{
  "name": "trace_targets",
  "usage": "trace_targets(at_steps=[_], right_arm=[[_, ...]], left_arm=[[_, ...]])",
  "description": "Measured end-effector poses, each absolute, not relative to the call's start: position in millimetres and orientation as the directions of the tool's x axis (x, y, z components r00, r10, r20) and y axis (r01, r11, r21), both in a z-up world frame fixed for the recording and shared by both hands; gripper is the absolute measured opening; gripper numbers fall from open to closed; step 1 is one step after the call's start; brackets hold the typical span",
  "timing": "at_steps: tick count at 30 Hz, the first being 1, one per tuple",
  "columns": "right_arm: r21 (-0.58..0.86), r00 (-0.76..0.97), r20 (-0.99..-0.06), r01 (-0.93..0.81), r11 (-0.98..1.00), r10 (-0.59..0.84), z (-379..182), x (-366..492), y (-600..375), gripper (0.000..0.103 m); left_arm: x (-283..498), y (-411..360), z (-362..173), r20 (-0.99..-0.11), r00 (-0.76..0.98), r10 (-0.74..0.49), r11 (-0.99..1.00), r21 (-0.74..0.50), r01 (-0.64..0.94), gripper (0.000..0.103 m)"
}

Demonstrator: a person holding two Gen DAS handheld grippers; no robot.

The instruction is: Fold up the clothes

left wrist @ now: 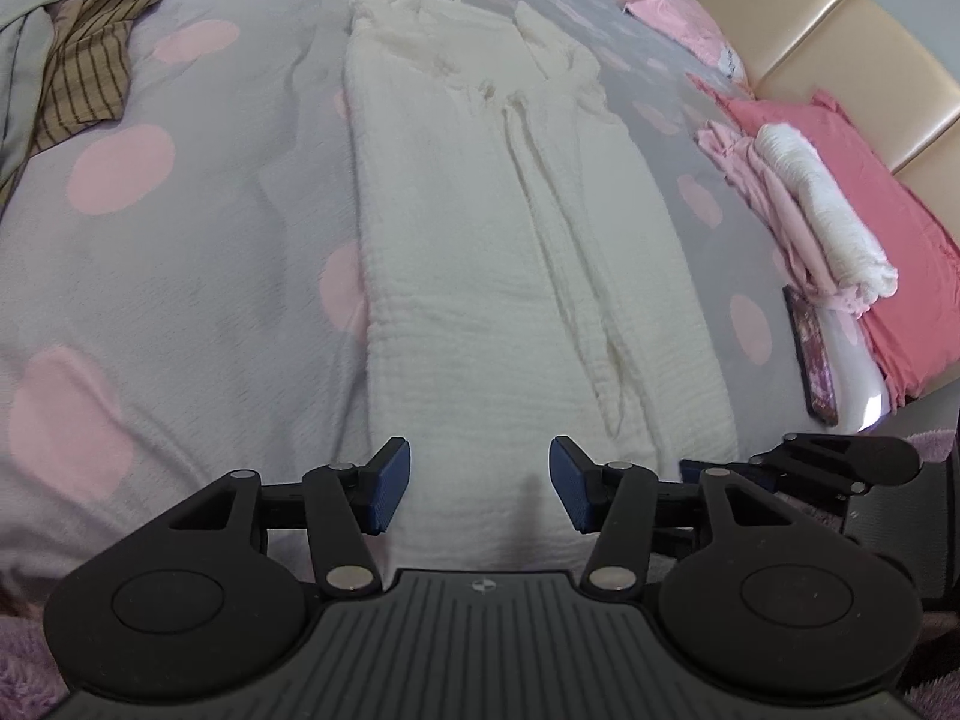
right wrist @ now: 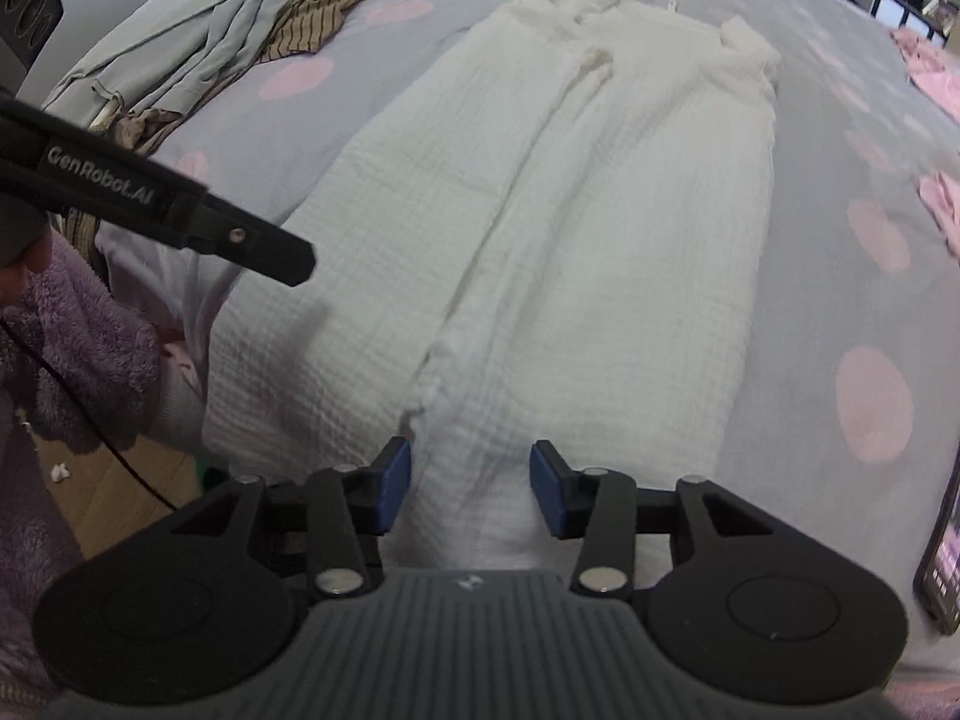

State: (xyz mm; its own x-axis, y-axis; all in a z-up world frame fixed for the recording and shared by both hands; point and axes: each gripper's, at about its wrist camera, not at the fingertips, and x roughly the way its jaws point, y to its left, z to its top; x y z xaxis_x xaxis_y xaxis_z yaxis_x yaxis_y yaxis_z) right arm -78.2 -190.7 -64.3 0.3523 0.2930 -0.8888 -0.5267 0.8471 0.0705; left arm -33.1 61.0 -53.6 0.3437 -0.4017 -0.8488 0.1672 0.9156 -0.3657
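The left gripper (left wrist: 480,489) stands wide apart and holds nothing, its blue pads (left wrist: 389,486) poised over the near hem of the white garment (left wrist: 492,252). The right gripper (right wrist: 471,489) is likewise wide and empty, straddling the near end of the same garment (right wrist: 540,240) where a raised fold line runs up the middle.

The garment lies lengthwise on the bed (left wrist: 180,252), a long narrow strip with its sides seemingly folded inward, hem near, collar far. It is crinkled, gauzy cotton, soft and limp, with a thin tie trailing down the right half.

Risks, as I judge them: pinching only the top layer at the hem would let the inner folds slide open when lifted; uneven lifting by the two grippers would skew the strip; the loose tie could drag out sideways. The fabric's crinkle may also catch on the spotted duvet and pull it along.

Far left sits a heap of clothes (left wrist: 78,42), striped and grey; right, a folded stack (left wrist: 804,210) on a pink pillow (left wrist: 900,252), with a phone (left wrist: 813,354) nearby.
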Motion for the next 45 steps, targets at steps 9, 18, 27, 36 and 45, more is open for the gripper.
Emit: trace_targets(at_steps=[9,18,27,36,45], right_arm=[[0.147,0.176,-0.938,-0.576,0.804,0.297,-60.6,-66.1,-221.5,0.052],[0.227,0.084,-0.954,-0.425,0.876,0.288,-89.9,-47.3,-265.5,0.052],[0.245,0.057,-0.954,-0.414,0.877,0.294,-121.9,-43.4,-260.9,0.026],[0.233,-0.136,-0.972,-0.457,0.859,0.191,-164.3,-66.6,-244.9,0.015],[0.225,0.010,-0.968,-0.401,0.888,0.250,-132.9,-66.8,-253.7,0.040]], left_arm=[[-39.4,55.1,-54.8,-0.909,0.095,-0.406,0.864,-0.348,0.362,0.050],[-50.3,41.9,-81.4,-0.944,0.038,-0.328,0.853,-0.279,0.441,0.050],[-47.9,37.3,-99.9,-0.942,0.031,-0.335,0.836,-0.282,0.470,0.043],[-48.4,32.3,-115.8,-0.948,-0.014,-0.319,0.819,-0.284,0.498,0.025],[-58.1,38.2,-109.4,-0.954,0.002,-0.300,0.835,-0.262,0.484,0.047]])
